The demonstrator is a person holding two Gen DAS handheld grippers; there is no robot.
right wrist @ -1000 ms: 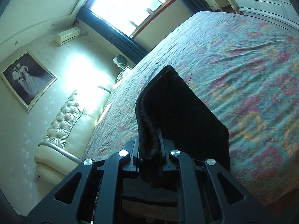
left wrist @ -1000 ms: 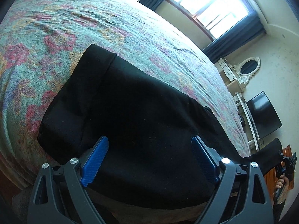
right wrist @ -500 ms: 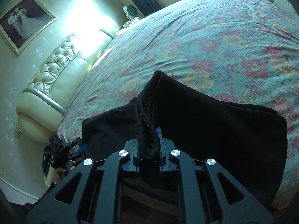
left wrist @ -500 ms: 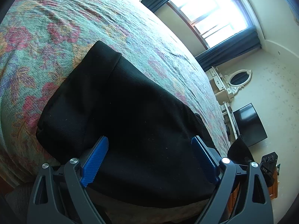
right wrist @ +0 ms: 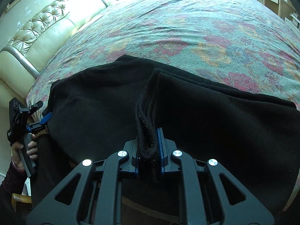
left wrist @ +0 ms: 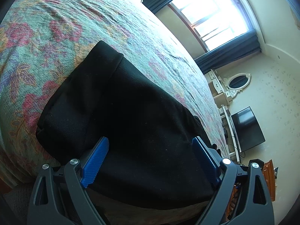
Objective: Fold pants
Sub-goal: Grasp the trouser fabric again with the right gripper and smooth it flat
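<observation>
since a second ago the right gripper [right wrist: 150,140] has swung down over the bed, carrying the bunched hem of the black pants [right wrist: 215,116] across until it lies over the rest of the garment; before, that hem hung up in the air against the window and headboard. its jaws have just been easing apart a little, yet the thick rolled edge of fabric still sits pinched between the blue pads, standing up in a ridge just in front of them

the pants are spread dark and wide across the near edge of the floral bedspread [right wrist: 187,28], one layer doubled over another, with a folded corner [left wrist: 105,54] reaching toward the middle of the bed in the left wrist view

the left gripper [left wrist: 150,161] hovers low over the pants with its blue pads [left wrist: 95,161] spread wide, cloth showing beneath the gap but nothing clamped. in the right wrist view the same gripper [right wrist: 40,115] shows at the left edge of the bed, held by a hand [right wrist: 24,150] in a dark sleeve

beyond the bed stand a tufted cream headboard [right wrist: 37,28], a bright window [left wrist: 211,13] with dark curtains, an oval mirror [left wrist: 238,81] and a black television [left wrist: 247,129]
</observation>
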